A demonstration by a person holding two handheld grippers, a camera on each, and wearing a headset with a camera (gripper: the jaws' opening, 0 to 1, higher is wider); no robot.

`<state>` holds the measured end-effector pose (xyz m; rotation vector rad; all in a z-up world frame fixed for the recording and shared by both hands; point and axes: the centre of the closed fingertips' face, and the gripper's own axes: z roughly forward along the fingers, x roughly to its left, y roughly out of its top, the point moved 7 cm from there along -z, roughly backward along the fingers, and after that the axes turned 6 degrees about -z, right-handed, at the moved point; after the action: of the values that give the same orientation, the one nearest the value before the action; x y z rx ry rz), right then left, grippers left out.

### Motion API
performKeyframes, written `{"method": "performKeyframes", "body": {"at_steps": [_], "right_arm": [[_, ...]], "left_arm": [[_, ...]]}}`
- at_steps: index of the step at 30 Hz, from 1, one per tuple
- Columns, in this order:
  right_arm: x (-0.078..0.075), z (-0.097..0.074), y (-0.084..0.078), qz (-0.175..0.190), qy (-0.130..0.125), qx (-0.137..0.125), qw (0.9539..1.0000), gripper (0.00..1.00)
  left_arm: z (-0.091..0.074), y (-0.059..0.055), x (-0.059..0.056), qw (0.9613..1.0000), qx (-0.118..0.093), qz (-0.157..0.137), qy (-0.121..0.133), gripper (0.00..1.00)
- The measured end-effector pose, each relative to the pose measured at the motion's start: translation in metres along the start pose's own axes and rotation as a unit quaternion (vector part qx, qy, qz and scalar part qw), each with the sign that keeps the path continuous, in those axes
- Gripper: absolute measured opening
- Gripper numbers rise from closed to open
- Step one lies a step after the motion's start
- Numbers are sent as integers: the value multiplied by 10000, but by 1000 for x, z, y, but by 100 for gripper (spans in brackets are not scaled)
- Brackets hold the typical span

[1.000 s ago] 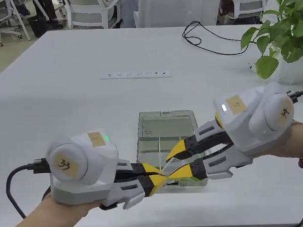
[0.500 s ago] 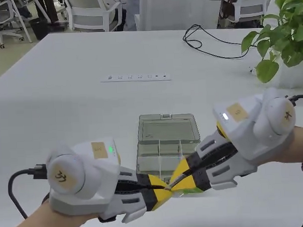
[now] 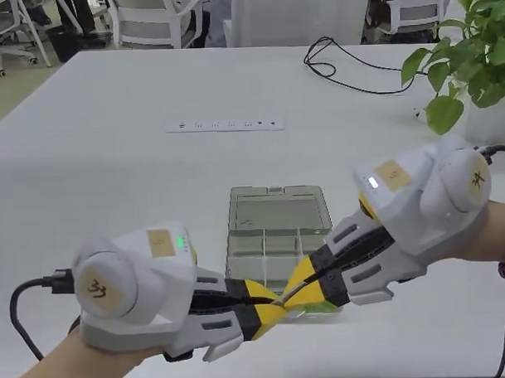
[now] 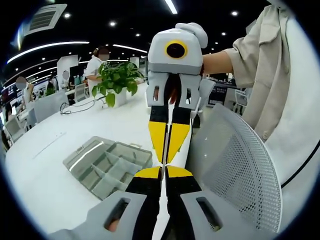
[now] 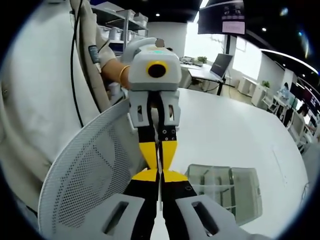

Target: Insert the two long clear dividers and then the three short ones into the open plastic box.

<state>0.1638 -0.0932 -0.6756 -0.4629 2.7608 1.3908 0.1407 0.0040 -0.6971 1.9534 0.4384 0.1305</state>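
Note:
The open clear plastic box (image 3: 274, 248) lies on the white table, lid folded back, with dividers standing in its tray. It also shows as the box (image 4: 107, 165) and the box (image 5: 225, 192). My left gripper (image 3: 269, 309) and right gripper (image 3: 296, 291) meet tip to tip above the box's near edge. Both are shut on a thin clear divider (image 3: 283, 298), seen edge-on between the yellow tips. The left gripper (image 4: 164, 172) faces the right one, and the right gripper (image 5: 160, 176) faces the left one.
A white power strip (image 3: 227, 123) lies further back on the table. A black cable (image 3: 339, 57) and a potted plant (image 3: 468, 57) sit at the far right. A mesh chair back (image 4: 235, 165) is close to the person, also seen as the chair back (image 5: 85, 170).
The right gripper's jaws, apart a second ago, have come together at the left gripper's tips. Both grippers stay over the box's near edge.

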Motion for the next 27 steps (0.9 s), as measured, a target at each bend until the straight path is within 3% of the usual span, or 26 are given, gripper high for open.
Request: {"method": "performKeyframes", "body": {"at_steps": [8, 15, 27], "right_arm": [[-5, -4, 1, -41, -84, 214, 9997, 2], [-17, -12, -2, -112, -181, 670, 9975, 2], [-49, -22, -16, 216, -414, 1769, 9831, 2]], "left_arm": [[-2, 1, 4, 9990, -286, -209, 267, 1], [-5, -1, 6, 9968, -469, -420, 500, 13], [-13, -4, 13, 9913, -699, -663, 896, 32]]}}
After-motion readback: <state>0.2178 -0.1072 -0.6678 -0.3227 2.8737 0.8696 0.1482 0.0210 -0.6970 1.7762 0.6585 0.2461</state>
